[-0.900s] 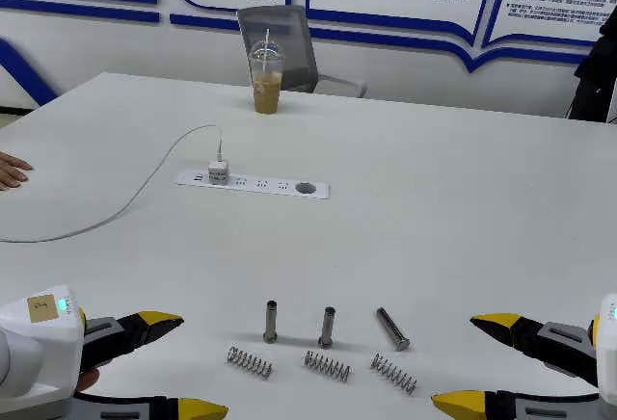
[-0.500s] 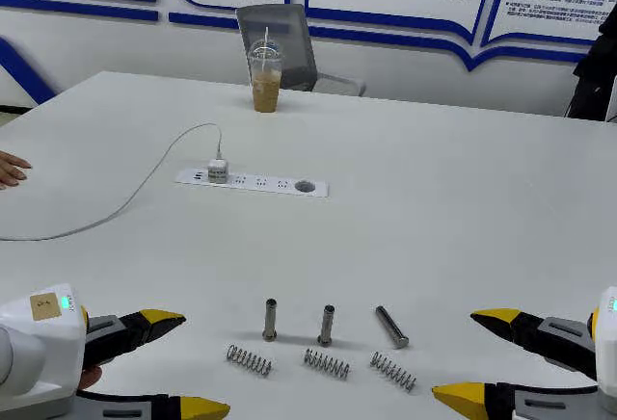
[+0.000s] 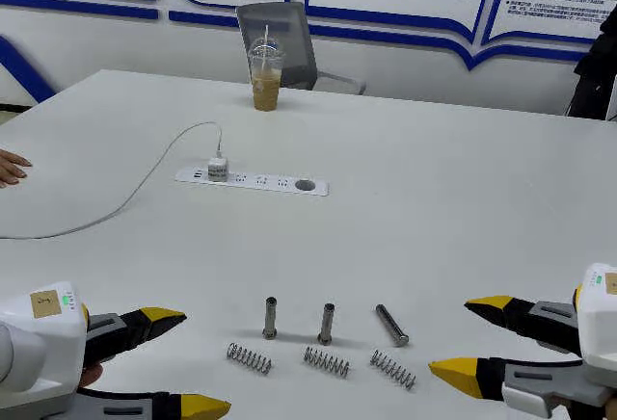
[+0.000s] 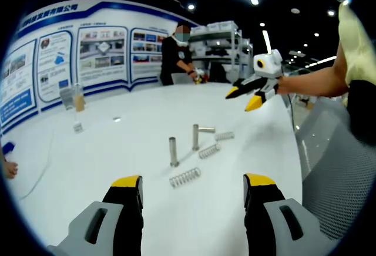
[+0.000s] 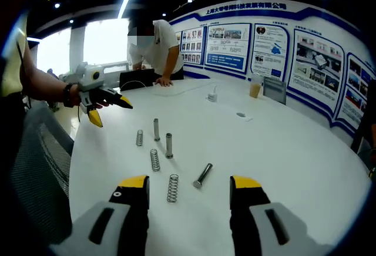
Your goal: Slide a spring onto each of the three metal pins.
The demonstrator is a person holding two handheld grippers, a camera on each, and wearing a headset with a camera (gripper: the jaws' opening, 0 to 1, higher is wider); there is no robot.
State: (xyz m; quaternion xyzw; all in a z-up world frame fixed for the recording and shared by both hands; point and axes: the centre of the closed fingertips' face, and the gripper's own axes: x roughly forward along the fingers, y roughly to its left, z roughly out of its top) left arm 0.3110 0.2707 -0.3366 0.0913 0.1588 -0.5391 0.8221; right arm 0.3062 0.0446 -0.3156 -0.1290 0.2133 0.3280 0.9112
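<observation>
Three metal pins sit near the table's front edge. Two stand upright, the left pin [image 3: 270, 317] and the middle pin [image 3: 327, 324]; the right pin [image 3: 391, 326] lies on its side. In front of them lie three springs: left spring [image 3: 249, 358], middle spring [image 3: 326, 363], right spring [image 3: 392, 369]. My left gripper [image 3: 204, 360] is open to the left of the row, holding nothing. My right gripper [image 3: 449, 335] is open just right of the right spring, also holding nothing. From the left gripper [image 4: 192, 181] the nearest spring [image 4: 184, 177] lies just ahead. From the right gripper [image 5: 189, 181] a spring [image 5: 173, 188] and the lying pin [image 5: 202, 175] are closest.
A white power strip [image 3: 251, 182] with a charger [image 3: 219, 170] and a trailing cable lies mid-table. A drink cup [image 3: 266, 78] stands at the far edge before a grey chair [image 3: 280, 35]. A person's hand [image 3: 10, 168] rests at the left edge.
My right gripper has come forward and a little inward toward the right spring. The left gripper, pins and springs have stayed where they were.
</observation>
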